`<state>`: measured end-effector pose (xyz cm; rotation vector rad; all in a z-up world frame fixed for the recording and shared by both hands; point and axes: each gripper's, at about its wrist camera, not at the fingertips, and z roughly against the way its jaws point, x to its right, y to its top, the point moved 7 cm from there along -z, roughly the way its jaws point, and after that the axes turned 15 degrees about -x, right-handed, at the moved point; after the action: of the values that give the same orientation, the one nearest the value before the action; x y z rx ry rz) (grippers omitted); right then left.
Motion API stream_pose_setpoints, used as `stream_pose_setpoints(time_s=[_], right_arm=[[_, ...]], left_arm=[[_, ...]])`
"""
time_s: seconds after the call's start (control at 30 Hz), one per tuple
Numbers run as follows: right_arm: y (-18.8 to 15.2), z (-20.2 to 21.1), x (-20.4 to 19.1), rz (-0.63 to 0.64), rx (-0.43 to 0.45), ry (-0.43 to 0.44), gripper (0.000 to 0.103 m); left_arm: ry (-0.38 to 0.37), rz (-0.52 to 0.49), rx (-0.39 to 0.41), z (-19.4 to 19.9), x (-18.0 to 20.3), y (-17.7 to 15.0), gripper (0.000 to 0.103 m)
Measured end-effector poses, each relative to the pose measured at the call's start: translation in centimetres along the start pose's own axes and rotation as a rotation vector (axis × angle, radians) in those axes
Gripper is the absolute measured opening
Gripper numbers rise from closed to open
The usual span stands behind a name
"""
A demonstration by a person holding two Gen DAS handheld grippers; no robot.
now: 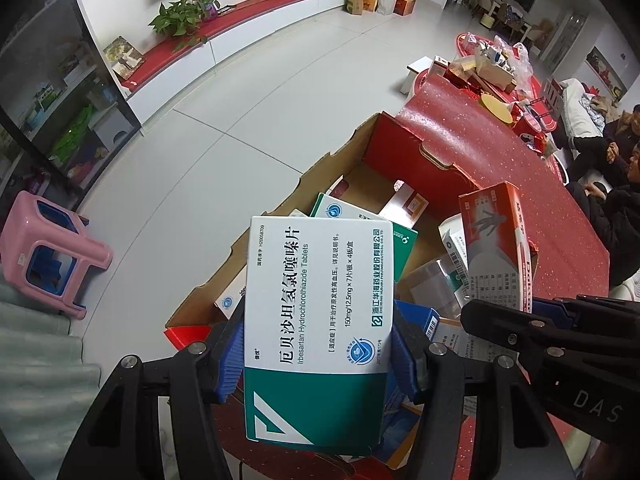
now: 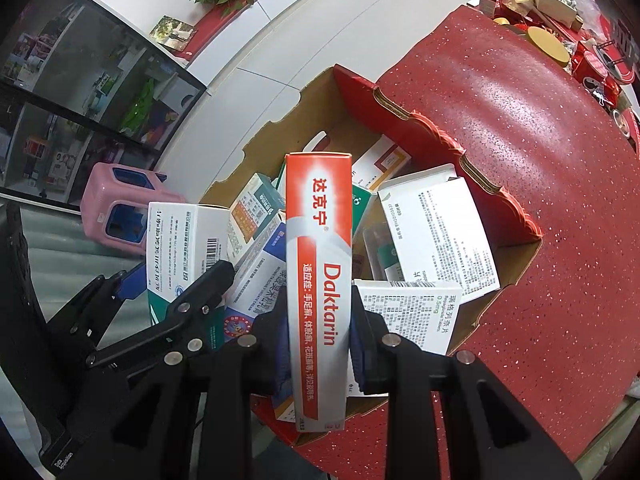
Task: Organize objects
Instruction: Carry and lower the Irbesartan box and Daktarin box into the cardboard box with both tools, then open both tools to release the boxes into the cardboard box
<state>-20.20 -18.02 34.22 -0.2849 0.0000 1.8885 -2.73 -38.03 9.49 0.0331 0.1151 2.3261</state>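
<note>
My left gripper [image 1: 318, 354] is shut on a white and green Irbesartan tablet box [image 1: 316, 320], held above an open red cardboard box [image 1: 404, 148] full of medicine boxes. My right gripper [image 2: 320, 346] is shut on a long red and white Daktarin box [image 2: 319, 280], held upright over the same cardboard box [image 2: 500, 196]. The Daktarin box also shows in the left wrist view [image 1: 496, 244], and the Irbesartan box in the right wrist view [image 2: 176, 248]. The two grippers are side by side, close together.
The cardboard box sits on a red glittery table [image 2: 520, 100], with clutter at its far end [image 1: 492, 68]. A pink stool [image 1: 44, 248] stands on the grey floor to the left. A dark glass cabinet [image 2: 80, 80] and a low red-topped bench with plants [image 1: 184, 20] line the wall. People sit at far right [image 1: 616, 208].
</note>
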Motion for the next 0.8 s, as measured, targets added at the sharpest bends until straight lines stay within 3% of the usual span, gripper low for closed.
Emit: stream_pose_setpoints(time_s=[0.33,0.37,0.5,0.53,0.8], right_arm=[[-0.3,-0.4,0.7,-0.001,-0.024,-0.004,0.025],[-0.4,-0.6,0.8,-0.007,-0.038,0.009,0.027],[-0.7,-0.9,1.6,-0.04,-0.036,-0.002,0.057],[-0.8,-0.8,1.7,-0.045,-0.032,0.002,0.06],[-1.1,-0.9,1.7,-0.055,-0.032,0.008,0.06]], left_arm=[[0.012,0.013,-0.023,-0.6,-0.1,0.0,0.065],[0.015,0.016,-0.026,-0.7,-0.1,0.0,0.065],[0.018,0.051,-0.048,-1.3,-0.7,-0.3,0.066],[0.015,0.057,-0.051,-1.4,-0.8,-0.3,0.066],[0.014,0.055,-0.054,-1.4,-0.5,-0.7,0.069]])
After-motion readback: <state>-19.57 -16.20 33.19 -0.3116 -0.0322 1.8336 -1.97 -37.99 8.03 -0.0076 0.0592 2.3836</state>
